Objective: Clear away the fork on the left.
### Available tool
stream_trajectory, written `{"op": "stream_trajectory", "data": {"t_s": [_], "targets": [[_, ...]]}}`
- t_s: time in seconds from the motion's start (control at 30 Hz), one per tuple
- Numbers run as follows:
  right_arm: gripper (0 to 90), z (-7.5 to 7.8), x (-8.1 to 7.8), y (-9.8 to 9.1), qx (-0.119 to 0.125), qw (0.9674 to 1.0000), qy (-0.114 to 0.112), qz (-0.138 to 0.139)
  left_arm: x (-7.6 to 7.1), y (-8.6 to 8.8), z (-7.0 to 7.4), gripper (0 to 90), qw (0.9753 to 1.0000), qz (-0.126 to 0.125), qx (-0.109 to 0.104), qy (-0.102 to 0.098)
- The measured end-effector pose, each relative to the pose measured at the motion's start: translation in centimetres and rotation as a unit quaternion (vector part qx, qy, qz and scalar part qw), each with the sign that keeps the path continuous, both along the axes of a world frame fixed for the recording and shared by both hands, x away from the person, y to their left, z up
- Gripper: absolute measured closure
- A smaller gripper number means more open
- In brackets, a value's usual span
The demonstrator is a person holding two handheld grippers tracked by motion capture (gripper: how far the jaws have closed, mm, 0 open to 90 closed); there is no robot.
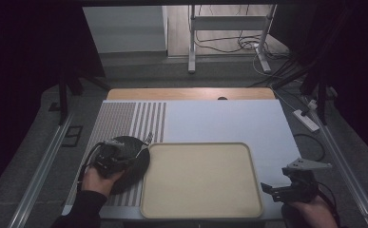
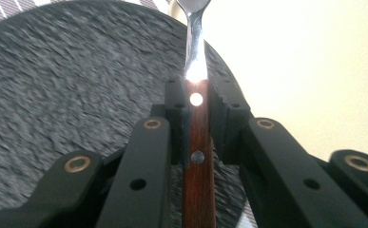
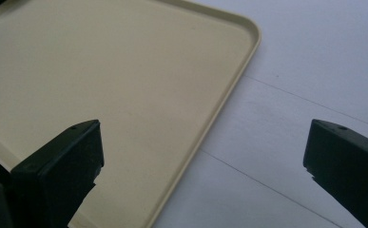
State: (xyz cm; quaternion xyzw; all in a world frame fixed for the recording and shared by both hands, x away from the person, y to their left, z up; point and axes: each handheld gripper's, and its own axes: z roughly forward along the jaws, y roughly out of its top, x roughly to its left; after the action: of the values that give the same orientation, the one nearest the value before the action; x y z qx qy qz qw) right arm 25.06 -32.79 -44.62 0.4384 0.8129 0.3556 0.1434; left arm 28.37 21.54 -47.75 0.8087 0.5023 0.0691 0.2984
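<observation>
A table seen from above carries a white mat, a striped placemat (image 1: 124,121) at the left and a beige tray (image 1: 200,178) in the near middle. The left gripper (image 2: 196,90), held in a hand (image 1: 98,179) at the near left, is clamped on a piece of cutlery (image 2: 198,152) with a red-brown wooden handle, two rivets and a shiny steel neck. The utensil's long axis runs straight out along the jaws, and its steel end points toward the tray, which lies just to the right of it. Beneath the gripper sits a round dark plate (image 1: 133,164) whose right edge touches or slightly overlaps the tray's left rim. The left hand is the nearer one to the utensil, so any setting down on plate or tray is probably a short move to the right. The right gripper (image 1: 277,191) hovers at the near right, beside the tray's near right corner, its jaws spread wide and holding nothing. The left gripper view shows the handle pinched between the jaws and the plate's rough grey texture; the high view is too dim to make out the utensil clearly. The utensil's tip is cut off, so whether it is a spoon or a fork cannot be told.
</observation>
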Motion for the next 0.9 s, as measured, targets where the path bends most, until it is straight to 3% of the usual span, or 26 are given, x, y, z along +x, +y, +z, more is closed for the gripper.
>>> {"op": "stream_trajectory", "data": {"t_s": [0.23, 0.4, 0.9], "targets": [[0.1, 0.0, 0.0, 0.0, -0.002, 1.0000, 0.001, 0.000, -1.0, -1.6, -0.2, 78.1, 1.0000, -0.003, -0.006, 0.006], [0.1, 0.0, 0.0, 0.0, -0.002, 1.0000, 0.001, 0.000, -1.5, -3.4, -0.3, 78.0, 0.9997, -0.022, 0.009, 0.007], [0.1, 0.0, 0.0, 0.1, -0.004, 1.0000, 0.000, 0.003, -1.1, -7.6, -1.4, 78.0, 0.9980, -0.055, 0.018, 0.024]]}}
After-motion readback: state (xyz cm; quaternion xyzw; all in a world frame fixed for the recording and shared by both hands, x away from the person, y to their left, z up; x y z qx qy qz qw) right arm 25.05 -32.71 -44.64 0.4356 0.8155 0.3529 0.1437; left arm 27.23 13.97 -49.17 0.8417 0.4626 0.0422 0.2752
